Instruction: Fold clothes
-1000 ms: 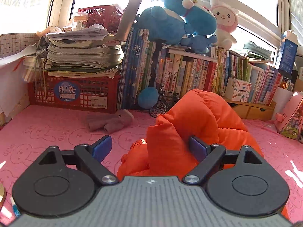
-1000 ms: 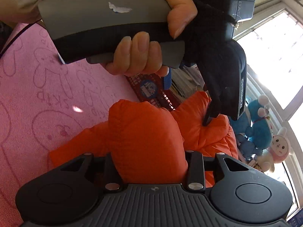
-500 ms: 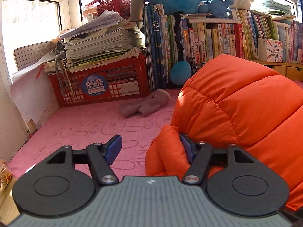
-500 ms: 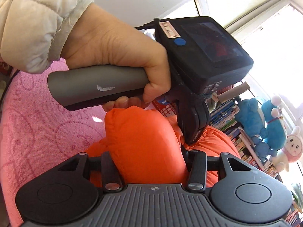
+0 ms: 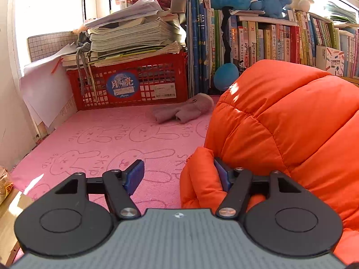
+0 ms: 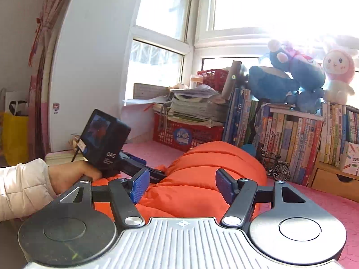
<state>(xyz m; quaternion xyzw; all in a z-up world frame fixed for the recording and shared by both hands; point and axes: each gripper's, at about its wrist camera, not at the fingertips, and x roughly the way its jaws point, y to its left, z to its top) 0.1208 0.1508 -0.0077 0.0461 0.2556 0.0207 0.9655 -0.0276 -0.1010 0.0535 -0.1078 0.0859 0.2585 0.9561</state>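
Note:
An orange puffy jacket [image 5: 280, 130] lies bunched on the pink bunny-print mat [image 5: 101, 139]. My left gripper [image 5: 178, 177] sits low at its left edge. A small fold of the jacket [image 5: 202, 179] rests against the right pad [image 5: 221, 174], the left pad [image 5: 134, 176] is bare, and nothing is pinched. In the right wrist view my right gripper [image 6: 182, 186] hovers above the jacket [image 6: 202, 174] with its jaws opening, its pads clear of the fabric. A hand [image 6: 67, 177] in a cream sleeve holds the left tool at the jacket's left side.
Along the back stand a red crate [image 5: 134, 85] stacked with papers and a row of books [image 5: 269, 42] with plush toys [image 6: 291, 76] on top. A grey soft toy [image 5: 184, 109] lies on the mat by the jacket. A model bicycle [image 6: 276, 165] and a wooden drawer [image 6: 332, 179] stand right.
My right gripper has let go of the jacket fold, opened, risen and rolled upright. My left gripper has sunk towards the mat and its jaws have narrowed; the jacket has settled lower.

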